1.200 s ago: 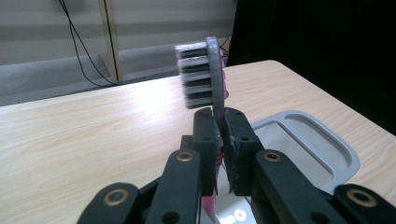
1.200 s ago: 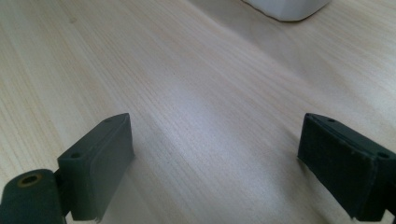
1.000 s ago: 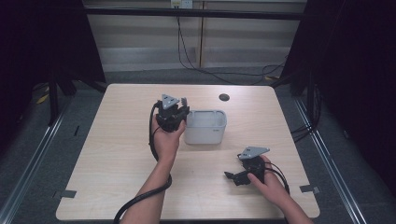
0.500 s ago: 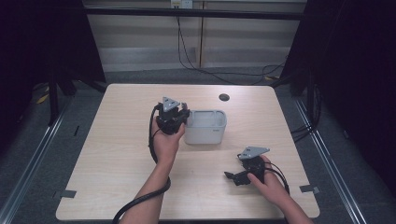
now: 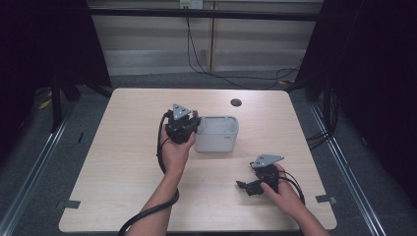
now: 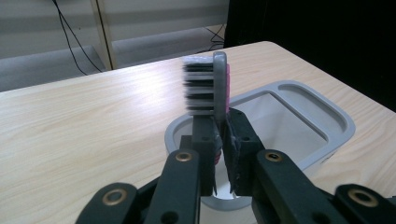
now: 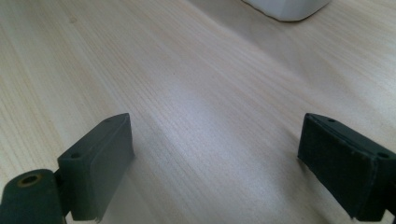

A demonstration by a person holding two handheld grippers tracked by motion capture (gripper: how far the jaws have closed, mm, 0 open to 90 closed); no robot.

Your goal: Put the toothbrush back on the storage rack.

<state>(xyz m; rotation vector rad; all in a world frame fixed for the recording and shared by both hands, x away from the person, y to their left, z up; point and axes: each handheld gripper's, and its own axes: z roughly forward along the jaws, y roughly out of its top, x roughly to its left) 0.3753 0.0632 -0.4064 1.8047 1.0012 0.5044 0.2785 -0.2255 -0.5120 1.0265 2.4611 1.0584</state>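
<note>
left tongs (image 6: 219, 140): clamped on toothbrush (image 6: 208, 86), bristle head up, long axis upright | location: held just above small round compartment of grey holder (image 6: 299, 135), handle end pointed down into it | right tongs (image 7: 215, 163): wide open, empty, resting on desk (image 5: 123, 162), well apart from holder

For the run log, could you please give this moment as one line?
left gripper: shut on toothbrush, over holder | right gripper: open, on table
</note>
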